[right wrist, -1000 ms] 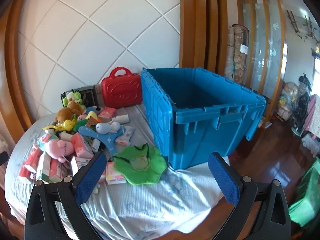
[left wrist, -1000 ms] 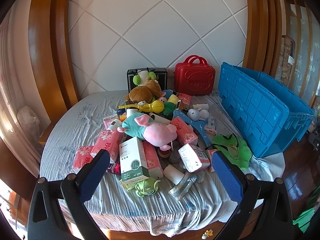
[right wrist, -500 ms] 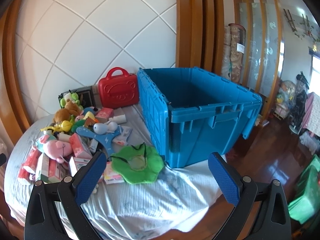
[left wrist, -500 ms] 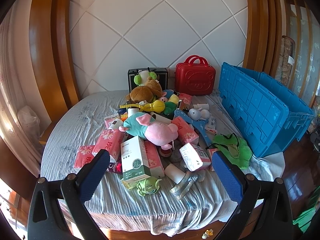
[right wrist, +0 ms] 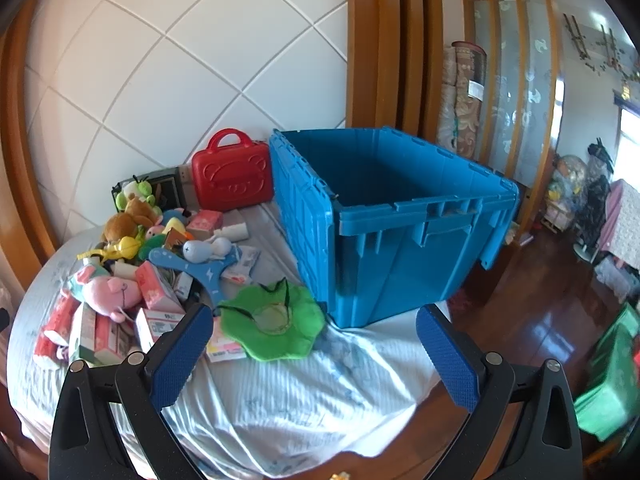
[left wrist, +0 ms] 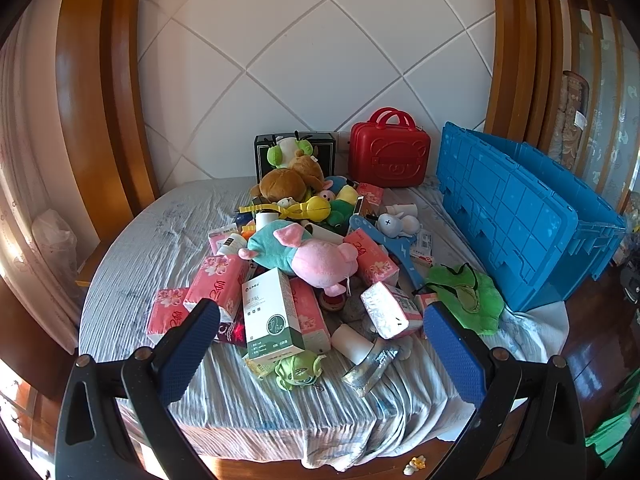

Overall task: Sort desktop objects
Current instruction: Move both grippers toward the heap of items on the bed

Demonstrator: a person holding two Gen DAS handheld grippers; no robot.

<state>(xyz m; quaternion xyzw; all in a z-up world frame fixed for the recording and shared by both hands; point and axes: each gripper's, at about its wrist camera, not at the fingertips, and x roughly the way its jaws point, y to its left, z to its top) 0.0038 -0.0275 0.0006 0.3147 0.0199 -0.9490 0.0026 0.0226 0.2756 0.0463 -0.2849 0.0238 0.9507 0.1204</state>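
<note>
Left wrist view first: our left gripper (left wrist: 320, 344) has its two blue fingers wide apart, and nothing is between them. Our right gripper (right wrist: 314, 350) is spread wide too, and it holds nothing. We think the sorting has only just started, because the blue crate (right wrist: 404, 216) looks empty as far as we can see inside, and all the things lie in a heap.

We use the blue crate as our landmark. Close to us, left of the crate, lie a small green toy (left wrist: 298, 368) and a white and green box (left wrist: 272, 316). A floppy green cloth toy (right wrist: 274, 322) lies just beside the crate's near corner. A bit farther, left of the crate, the pink pig toy (left wrist: 316, 258) rests on top of the pink tissue packs (left wrist: 218, 284). Behind it sits a brown bear (left wrist: 286, 180). At the back, right next to the crate's far end, stands the red case (left wrist: 388, 154).

Next, we think we need to pick one near thing, lower one gripper over it, squeeze, and carry it to the crate. The soft toys should squash easily. The boxes may slip.

Everything sits on a wrinkly striped sheet (right wrist: 288, 396) that hangs over the edge. Behind the crate is a white padded wall (left wrist: 320, 64) with wood trim. The floor is shiny dark wood (right wrist: 548, 320).
</note>
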